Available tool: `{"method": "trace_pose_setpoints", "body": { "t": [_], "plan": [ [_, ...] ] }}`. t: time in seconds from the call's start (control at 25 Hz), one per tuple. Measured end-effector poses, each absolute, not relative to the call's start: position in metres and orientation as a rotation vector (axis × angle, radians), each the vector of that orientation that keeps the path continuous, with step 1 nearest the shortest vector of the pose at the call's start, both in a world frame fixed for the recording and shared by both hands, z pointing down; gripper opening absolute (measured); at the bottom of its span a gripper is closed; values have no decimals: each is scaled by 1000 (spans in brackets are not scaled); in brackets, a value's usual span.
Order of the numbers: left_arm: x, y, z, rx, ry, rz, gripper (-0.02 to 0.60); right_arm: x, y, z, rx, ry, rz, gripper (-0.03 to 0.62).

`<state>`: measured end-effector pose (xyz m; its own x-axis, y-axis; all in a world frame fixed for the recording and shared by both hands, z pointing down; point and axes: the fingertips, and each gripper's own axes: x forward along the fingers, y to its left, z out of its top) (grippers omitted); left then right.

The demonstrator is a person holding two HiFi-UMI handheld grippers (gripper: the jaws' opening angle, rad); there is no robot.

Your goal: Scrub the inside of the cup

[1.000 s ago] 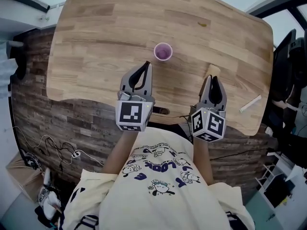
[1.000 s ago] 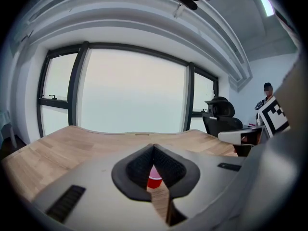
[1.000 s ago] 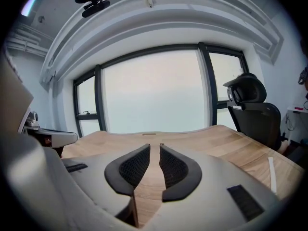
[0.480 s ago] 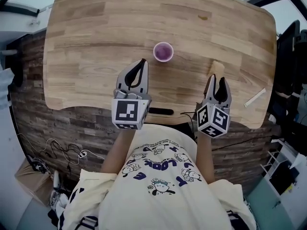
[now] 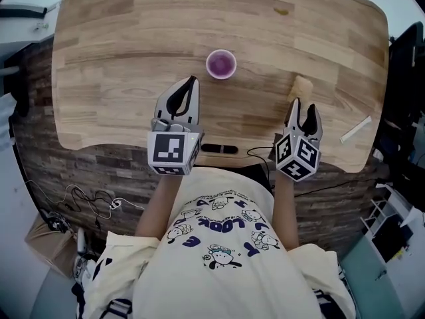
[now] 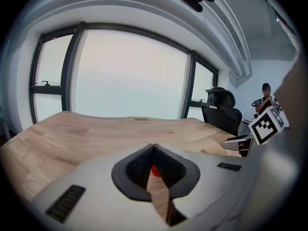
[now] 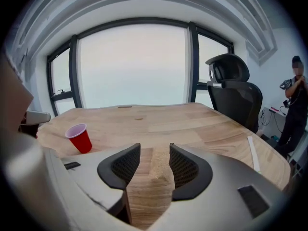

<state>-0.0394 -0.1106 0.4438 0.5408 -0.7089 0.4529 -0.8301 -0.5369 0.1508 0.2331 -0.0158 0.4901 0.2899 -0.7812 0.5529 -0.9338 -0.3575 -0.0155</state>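
Head view: right gripper (image 5: 303, 109) jaws have just been opening, now wide and empty, tan sponge (image 5: 302, 87) just ahead; left gripper (image 5: 191, 85) shut, empty; red cup (image 5: 221, 64) upright on table (image 5: 119, 45), so sponge pickup looks next.

Cream short-sleeved T-shirt (image 5: 219, 258) at six o'clock, navy cartoon animals and lettering printed across the chest. Left gripper (image 5: 192, 80) and right gripper (image 5: 304, 105): grey shells, black ribbed pads. Left cube (image 5: 171, 153) and right cube (image 5: 297, 159) wear black-and-white square markers.
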Motion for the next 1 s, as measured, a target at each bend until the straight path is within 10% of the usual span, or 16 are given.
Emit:
{"method": "trace_pose_setpoints", "body": {
  "t": [1.0],
  "plan": [
    [-38, -92, 490, 2286, -1271, 596, 3, 248, -5, 551, 2189, -1492, 954, 169]
  ]
}}
